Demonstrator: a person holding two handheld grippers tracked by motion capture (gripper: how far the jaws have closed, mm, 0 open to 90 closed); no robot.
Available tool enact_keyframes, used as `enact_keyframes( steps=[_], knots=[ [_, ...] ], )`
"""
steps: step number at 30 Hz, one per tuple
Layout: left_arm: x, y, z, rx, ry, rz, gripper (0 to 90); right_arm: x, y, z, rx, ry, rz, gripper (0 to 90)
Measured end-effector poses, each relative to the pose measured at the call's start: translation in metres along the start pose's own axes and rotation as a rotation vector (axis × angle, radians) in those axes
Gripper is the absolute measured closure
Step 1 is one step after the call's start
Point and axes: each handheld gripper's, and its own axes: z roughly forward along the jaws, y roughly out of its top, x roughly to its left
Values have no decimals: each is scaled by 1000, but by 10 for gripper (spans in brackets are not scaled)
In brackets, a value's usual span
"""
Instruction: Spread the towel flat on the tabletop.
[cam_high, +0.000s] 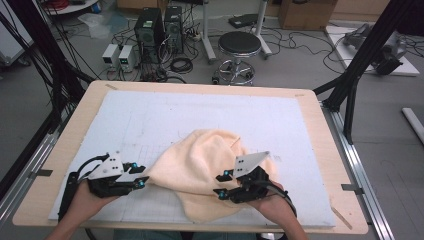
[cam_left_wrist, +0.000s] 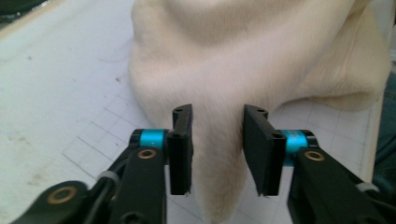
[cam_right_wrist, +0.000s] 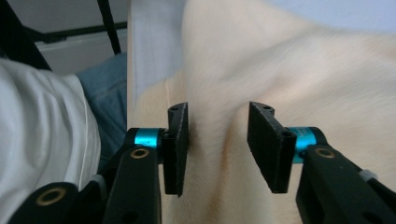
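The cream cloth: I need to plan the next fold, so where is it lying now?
In the high view the cloth lies bunched on the white mat, near the front edge, between the left gripper and right gripper.

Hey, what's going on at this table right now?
A person is working a cream cloth on a white mat with a claw in each hand. The left claw sits at the cloth's left edge, the right claw over its near right part. In each gripper view a ridge of cloth lies between the jaws, which stand apart without pressing it. The cloth lies rumpled, not flat.
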Motion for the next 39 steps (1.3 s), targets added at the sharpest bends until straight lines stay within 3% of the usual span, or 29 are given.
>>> enact_keyframes(
  steps=[3,5,7,11,13,18,19,21,24,25,28,30,34,35,36,39],
  knots=[
    [10,13,-12,-56,14,-6,554,-7,12,-18,-42,-47,-18,559],
    [18,19,-11,-63,43,-12,548,-16,19,-24,-55,-100,-27,561],
    [22,20,-8,-56,55,-16,528,-28,23,-24,-33,-161,-27,563],
    [42,11,32,0,72,-90,469,-54,22,-6,-4,-173,10,542],
    [48,8,47,31,69,-95,464,-67,19,7,26,-172,17,530],
    [60,-3,86,136,17,-144,461,-87,6,30,111,-166,52,546],
    [62,-5,92,161,-13,-154,480,-90,4,33,135,-157,68,569],
    [62,-9,100,205,-77,-158,624,-92,0,37,170,-127,84,671],
    [53,-6,99,197,-76,-123,827,-87,0,37,204,-117,50,810],
    [49,-4,96,192,-72,-105,840,-85,1,34,199,-110,43,827],
    [39,2,80,175,-73,-86,854,-75,4,22,178,-103,22,848],
    [31,5,67,136,-71,-82,855,-67,4,14,171,-103,13,852],
    [13,7,43,80,-75,-76,853,-38,-2,-5,126,-90,-15,855],
    [13,7,43,80,-75,-76,853,-38,-2,-5,126,-90,-15,855],
    [3,7,34,63,-95,-68,853,-24,-9,-11,120,-83,-17,856],
    [-16,3,25,60,-123,-44,853,-3,-23,-14,103,-51,-13,856]
  ],
)
